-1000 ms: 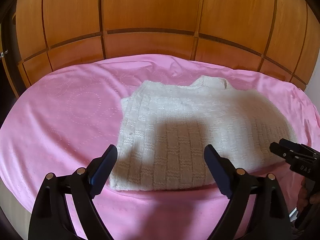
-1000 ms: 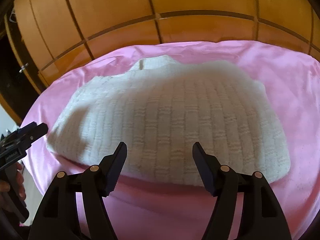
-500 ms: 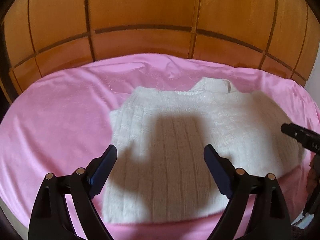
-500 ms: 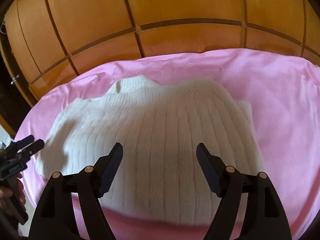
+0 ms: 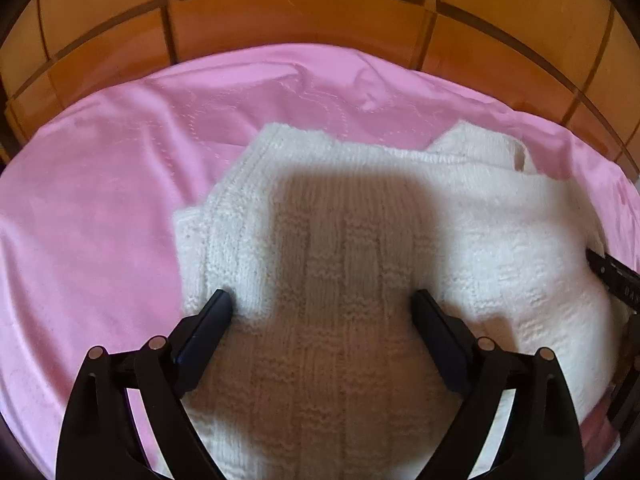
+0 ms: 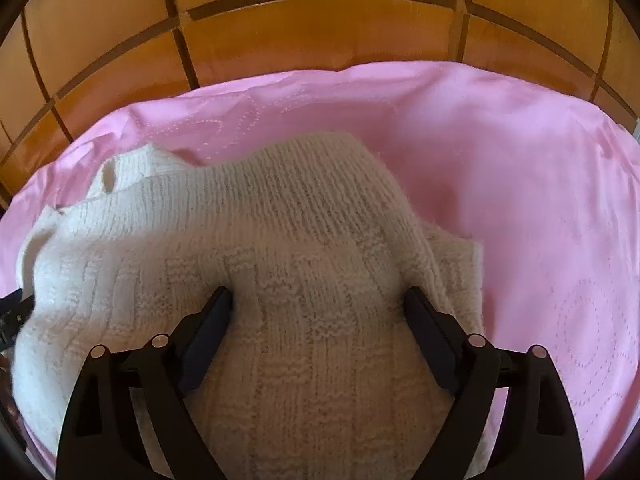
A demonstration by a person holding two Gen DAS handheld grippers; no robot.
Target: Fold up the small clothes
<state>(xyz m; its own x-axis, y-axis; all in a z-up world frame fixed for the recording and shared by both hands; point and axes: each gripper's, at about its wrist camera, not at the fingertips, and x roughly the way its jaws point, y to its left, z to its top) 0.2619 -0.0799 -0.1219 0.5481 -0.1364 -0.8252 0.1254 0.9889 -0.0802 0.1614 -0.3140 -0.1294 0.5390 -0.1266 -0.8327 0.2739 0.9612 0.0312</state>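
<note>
Lower frame, both views: left gripper [image 5: 322,306] jaws wide apart over cream knitted sweater [image 5: 360,280], gripping nothing; right gripper [image 6: 318,300] jaws just opening, sweater beneath. Mid-frame: pink bedspread [image 6: 520,168]. Top: wooden panelling [image 5: 304,16].

A pink quilted bedspread [image 5: 100,240] carries one cream knitted sweater [image 5: 360,240], lying flat.

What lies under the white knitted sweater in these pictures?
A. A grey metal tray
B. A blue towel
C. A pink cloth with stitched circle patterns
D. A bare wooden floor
C: the white knitted sweater rests on a pink cloth with dotted stitched circles, which spreads around it on all visible sides; wooden panels stand only behind.
</note>
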